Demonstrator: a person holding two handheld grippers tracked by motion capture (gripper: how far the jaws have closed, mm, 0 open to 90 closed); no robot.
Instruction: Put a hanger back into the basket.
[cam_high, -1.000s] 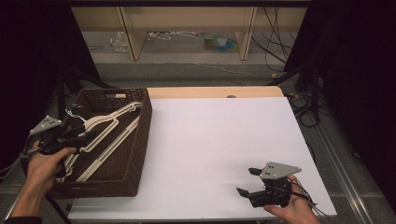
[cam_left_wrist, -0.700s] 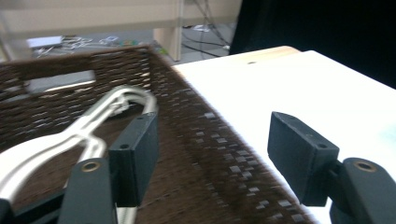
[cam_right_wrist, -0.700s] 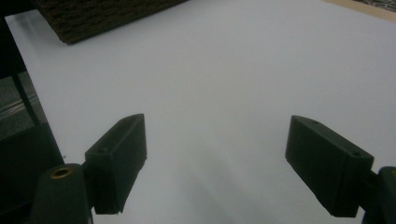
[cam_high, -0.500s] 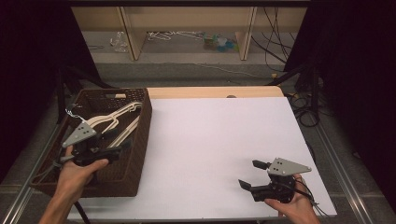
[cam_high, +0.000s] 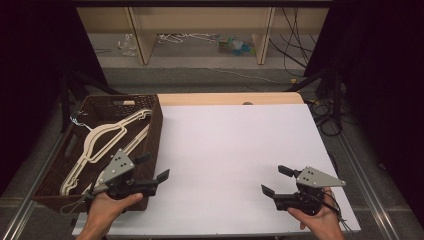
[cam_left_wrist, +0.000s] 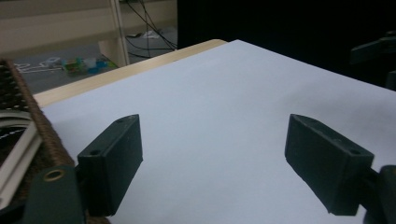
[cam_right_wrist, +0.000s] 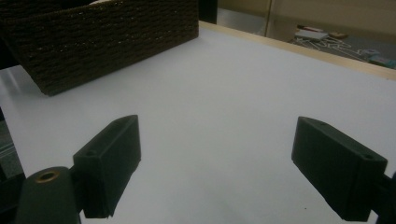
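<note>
Leftward tongs now hovering over the basket's right wall, moved in from its far-left side.

Left gripper (cam_high: 152, 168) is hanging empty, jaws just opened wide, beside the hangers (cam_high: 107, 141) lying in the basket (cam_high: 155, 125); right gripper (cam_high: 274, 180) is resting spread and empty on the white table (cam_high: 235, 145).

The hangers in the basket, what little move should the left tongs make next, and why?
Probably swing the left tongs back over the basket and down toward the cream hangers. Their jaws have just been opening and stand wide with nothing between them, at the basket's near right corner, pointing at the white table. The hangers lie piled in the basket, untouched. The right tongs are open and empty too.
</note>
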